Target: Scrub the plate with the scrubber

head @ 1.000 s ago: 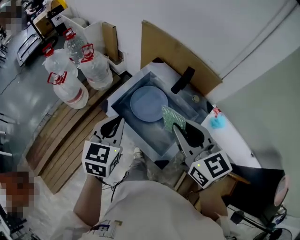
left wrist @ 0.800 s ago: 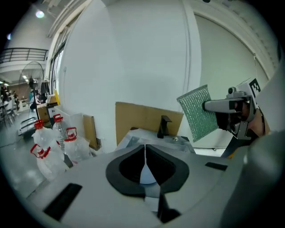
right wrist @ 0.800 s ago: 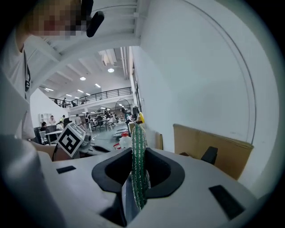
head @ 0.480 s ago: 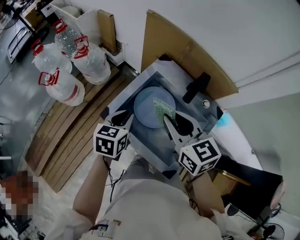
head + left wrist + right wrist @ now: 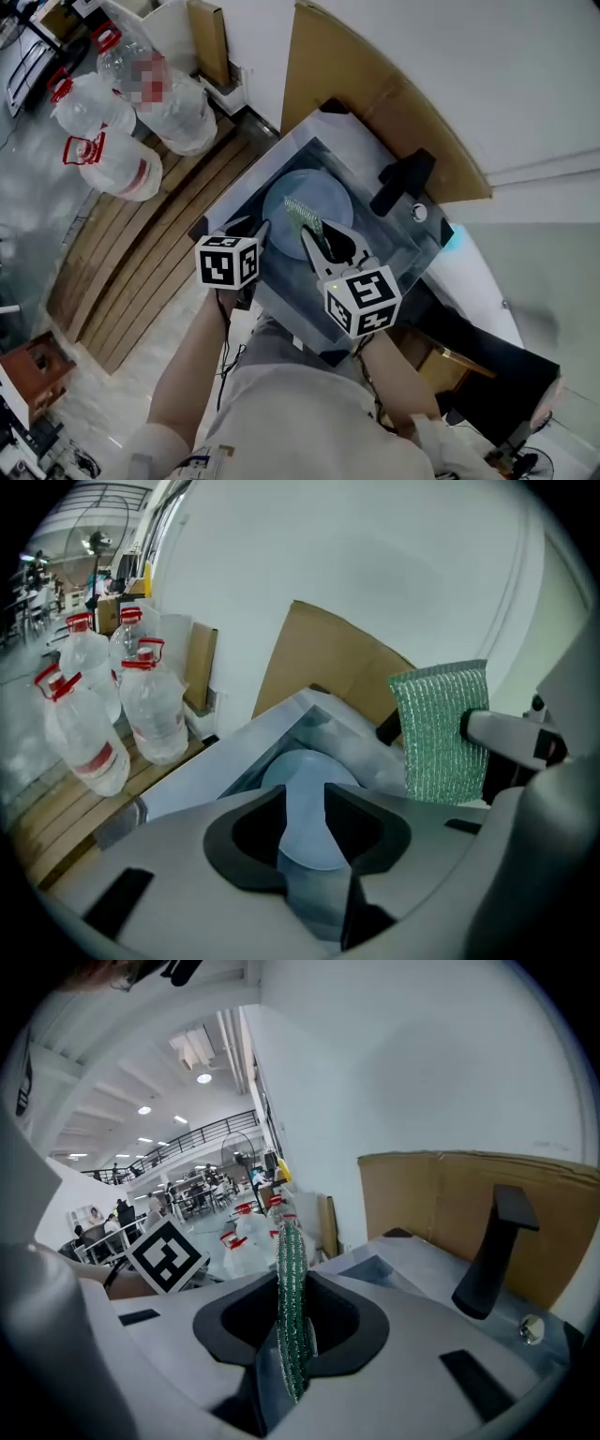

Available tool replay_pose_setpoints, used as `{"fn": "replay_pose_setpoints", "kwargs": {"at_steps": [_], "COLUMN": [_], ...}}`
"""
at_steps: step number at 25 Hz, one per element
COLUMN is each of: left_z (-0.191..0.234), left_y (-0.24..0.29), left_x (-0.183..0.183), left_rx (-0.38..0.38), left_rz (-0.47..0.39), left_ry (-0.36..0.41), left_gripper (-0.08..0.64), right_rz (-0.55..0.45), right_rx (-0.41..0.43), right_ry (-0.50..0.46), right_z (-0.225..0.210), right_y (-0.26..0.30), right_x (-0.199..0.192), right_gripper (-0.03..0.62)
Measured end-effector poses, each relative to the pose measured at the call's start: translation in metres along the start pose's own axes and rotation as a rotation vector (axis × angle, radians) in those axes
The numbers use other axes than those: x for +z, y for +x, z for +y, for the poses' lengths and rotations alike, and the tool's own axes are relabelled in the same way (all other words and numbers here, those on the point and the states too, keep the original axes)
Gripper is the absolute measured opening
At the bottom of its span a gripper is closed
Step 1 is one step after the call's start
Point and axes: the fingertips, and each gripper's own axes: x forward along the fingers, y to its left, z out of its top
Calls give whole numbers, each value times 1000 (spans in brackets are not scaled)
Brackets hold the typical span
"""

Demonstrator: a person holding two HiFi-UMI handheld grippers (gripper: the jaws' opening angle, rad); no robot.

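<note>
Head view: the plate (image 5: 323, 195) lies flat in the sink (image 5: 382, 242), toward the basin's left end. My right tool (image 5: 306, 234) is clenched on the green scrubber (image 5: 302, 216), which stands on edge over the plate's near side; I cannot tell whether they touch. My left tool (image 5: 255, 226) sits at the sink's near-left edge, its jaws just opened and standing apart with nothing gripped. A black faucet (image 5: 401, 181) rises from the far rim.
</note>
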Motion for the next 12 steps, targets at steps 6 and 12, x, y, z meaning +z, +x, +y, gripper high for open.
{"fn": "replay_pose_setpoints", "kwargs": {"at_steps": [6,12], "left_z": [15,31], "left_y": [37,73], "left_x": [-8,-21], "left_rx": [46,87], "left_rz": [59,119], "left_ry": [-63,-166], "left_gripper": [140,138], "right_rz": [40,102], "right_rx": [10,5], "right_ry": [43,52], "right_z": [-16,-31], "right_y": [36,68], "right_x": [-32,-70], "right_gripper": [107,109]}}
